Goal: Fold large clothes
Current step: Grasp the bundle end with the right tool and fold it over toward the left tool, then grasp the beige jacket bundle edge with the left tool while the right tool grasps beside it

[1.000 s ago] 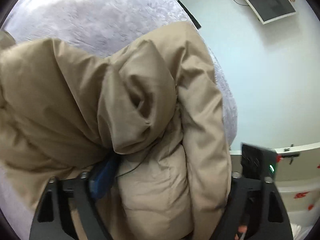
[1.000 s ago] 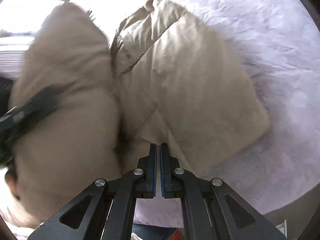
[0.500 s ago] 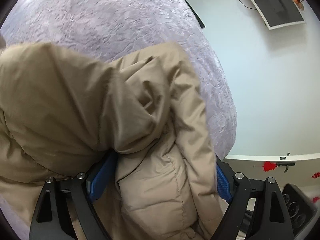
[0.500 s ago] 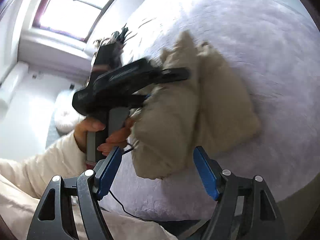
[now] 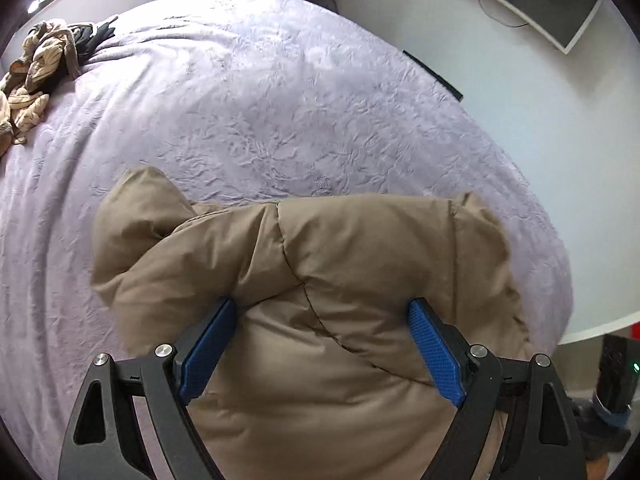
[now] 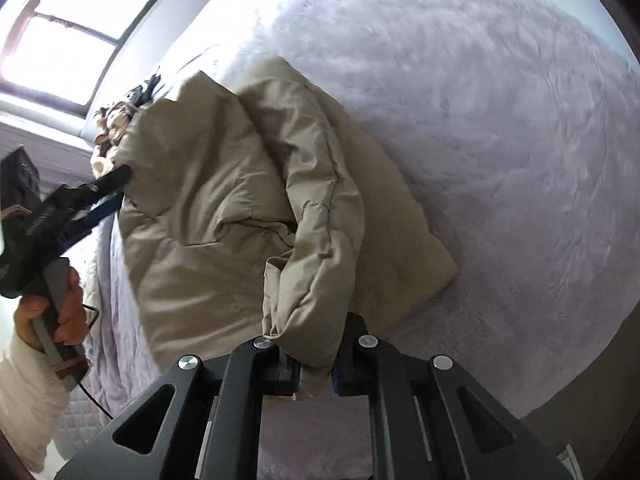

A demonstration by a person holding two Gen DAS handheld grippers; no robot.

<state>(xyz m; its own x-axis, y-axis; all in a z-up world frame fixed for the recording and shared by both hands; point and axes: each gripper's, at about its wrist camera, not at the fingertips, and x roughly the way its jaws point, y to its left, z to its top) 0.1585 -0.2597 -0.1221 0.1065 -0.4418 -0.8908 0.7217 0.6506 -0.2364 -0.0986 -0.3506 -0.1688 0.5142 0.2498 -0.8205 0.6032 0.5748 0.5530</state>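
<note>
**Puffy coat bundled on the bed, both grippers at its edges**

While the fold is well along, it is not finished: a tan padded coat (image 6: 224,216) lies doubled into a thick bundle near the front edge of a bed with a lilac cover (image 5: 280,92), but one padded flap stands up loosely instead of lying flat. Judging from this, squaring and flattening the bundle remain. A crumpled pile of other clothes (image 5: 36,68) waits at the far corner of the bed, apparently unfolded.

The left gripper (image 5: 320,344) points steeply down over the coat, its blue pads spread wide with a fat roll of padding bulging between them; whether they press it cannot be told. In the right wrist view, a hand (image 6: 52,312) holds that tool's handle at the bundle's left side.

The right gripper (image 6: 314,372), also angled down, is closing, and the loose flap's lower end is pinched between its jaws.
</note>
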